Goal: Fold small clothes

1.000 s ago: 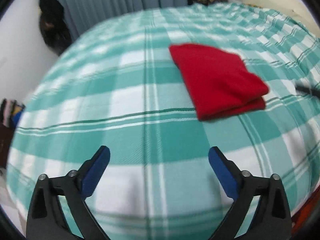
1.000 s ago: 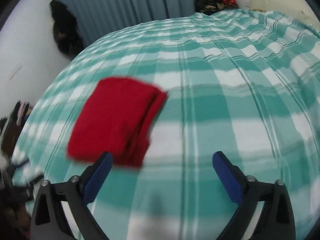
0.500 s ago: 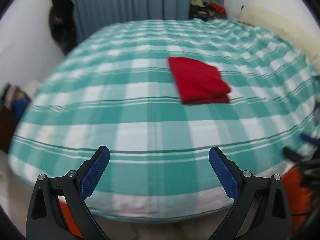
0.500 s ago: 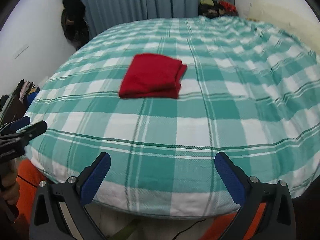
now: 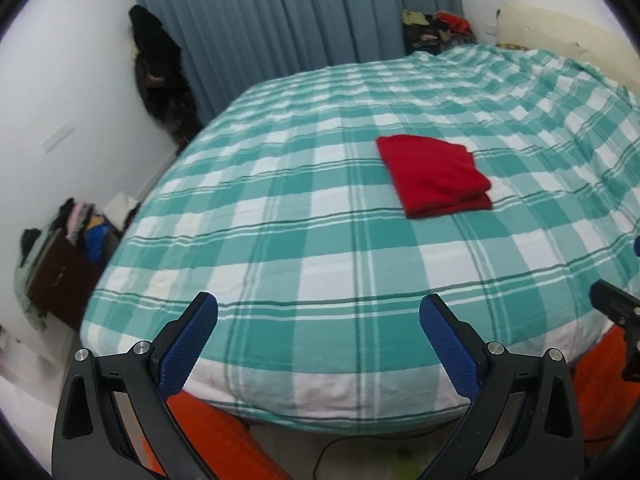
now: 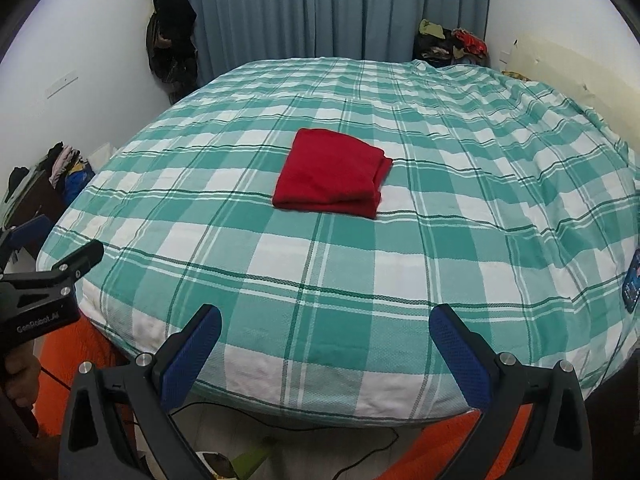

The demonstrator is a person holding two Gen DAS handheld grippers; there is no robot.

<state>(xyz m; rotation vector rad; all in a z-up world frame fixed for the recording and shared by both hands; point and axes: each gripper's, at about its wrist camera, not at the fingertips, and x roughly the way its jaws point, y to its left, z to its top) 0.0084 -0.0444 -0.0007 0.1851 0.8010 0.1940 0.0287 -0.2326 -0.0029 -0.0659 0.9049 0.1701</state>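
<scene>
A red garment (image 5: 436, 175) lies folded in a neat rectangle on the green-and-white checked bed (image 5: 304, 240); it also shows in the right wrist view (image 6: 332, 178). My left gripper (image 5: 318, 344) is open and empty, held off the bed's near edge, far from the garment. My right gripper (image 6: 326, 354) is open and empty, also back beyond the bed's near edge (image 6: 280, 380). The left gripper's body shows at the left of the right wrist view (image 6: 44, 292).
Blue curtains (image 6: 328, 8) hang behind the bed. Dark clothes (image 6: 172, 32) hang on the left wall. A pile of clothes (image 6: 452, 44) sits at the far right corner. A dark cabinet with clothes (image 5: 64, 252) stands left of the bed. A blue object (image 6: 632, 284) lies at the bed's right edge.
Both grippers have pulled back and away from the folded red garment to beyond the bed's near edge. The garment stays folded on the bed.
</scene>
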